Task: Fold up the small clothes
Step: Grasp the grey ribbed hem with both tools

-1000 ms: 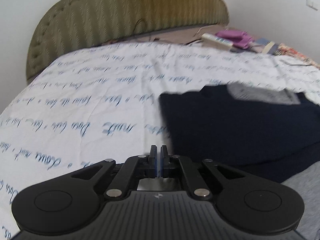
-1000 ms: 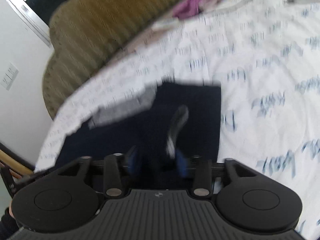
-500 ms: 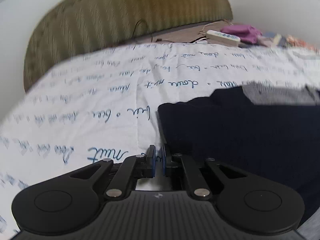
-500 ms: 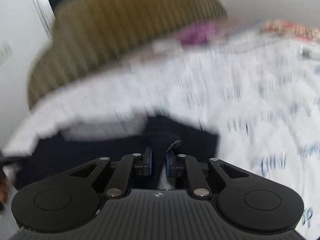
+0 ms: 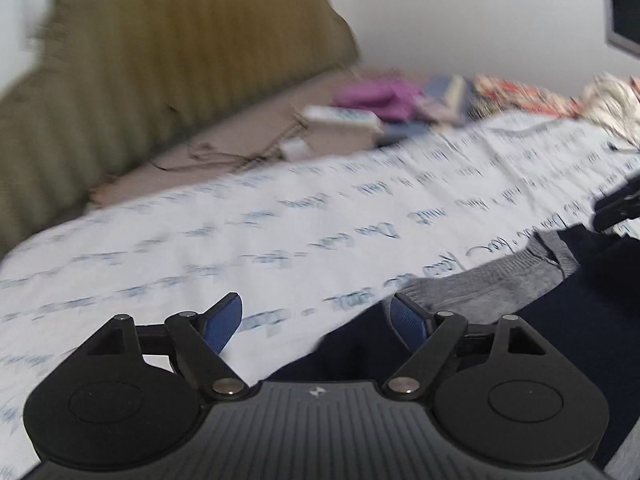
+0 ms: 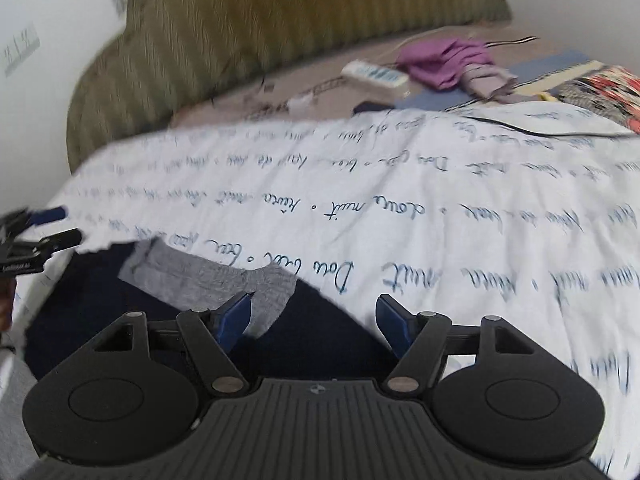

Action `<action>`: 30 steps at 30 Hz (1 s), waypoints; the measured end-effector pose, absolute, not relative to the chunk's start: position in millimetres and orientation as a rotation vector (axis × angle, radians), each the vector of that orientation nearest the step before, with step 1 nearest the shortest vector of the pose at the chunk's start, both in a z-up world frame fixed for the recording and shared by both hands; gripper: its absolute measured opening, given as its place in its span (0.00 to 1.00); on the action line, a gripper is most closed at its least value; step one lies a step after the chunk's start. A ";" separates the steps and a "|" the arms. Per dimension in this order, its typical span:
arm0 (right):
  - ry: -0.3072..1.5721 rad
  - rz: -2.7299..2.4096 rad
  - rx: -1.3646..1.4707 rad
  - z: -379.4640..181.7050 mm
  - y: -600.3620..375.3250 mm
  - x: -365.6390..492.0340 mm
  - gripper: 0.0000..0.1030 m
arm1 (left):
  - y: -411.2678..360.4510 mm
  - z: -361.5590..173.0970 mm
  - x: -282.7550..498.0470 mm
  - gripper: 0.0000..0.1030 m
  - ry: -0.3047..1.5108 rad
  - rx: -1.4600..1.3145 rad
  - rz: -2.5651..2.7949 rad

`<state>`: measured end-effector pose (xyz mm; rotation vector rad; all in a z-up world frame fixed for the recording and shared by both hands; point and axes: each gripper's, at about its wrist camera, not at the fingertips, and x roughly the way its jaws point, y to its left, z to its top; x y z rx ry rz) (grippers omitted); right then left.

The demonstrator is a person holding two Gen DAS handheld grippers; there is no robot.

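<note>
Claws: left claw point(image 5: 318, 322) and right claw point(image 6: 314, 320) both spread wide, holding nothing; one navy garment point(image 6: 320, 344) on one bedsheet point(image 6: 440, 208).

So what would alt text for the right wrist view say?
An open two-finger claw hovers over a dark navy garment with a grey band, lying on a white sheet printed with blue script; an olive headboard stands behind.

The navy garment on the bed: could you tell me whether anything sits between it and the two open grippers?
Nothing visible does: the navy garment lies directly under the right gripper and beside the left gripper.
</note>
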<state>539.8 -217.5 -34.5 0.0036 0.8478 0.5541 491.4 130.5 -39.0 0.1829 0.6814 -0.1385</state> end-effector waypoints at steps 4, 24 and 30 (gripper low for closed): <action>0.905 0.594 -0.076 -42.1 -200.9 555.1 0.71 | 109.7 -56.7 524.0 0.79 0.793 0.228 -0.211; 0.887 0.726 -0.273 -71.1 -175.9 555.6 0.73 | 90.5 -79.0 522.9 0.87 0.746 0.495 -0.227; 0.883 0.739 -0.278 -71.4 -177.0 555.5 0.74 | 92.7 -77.4 524.0 0.88 0.710 0.557 -0.196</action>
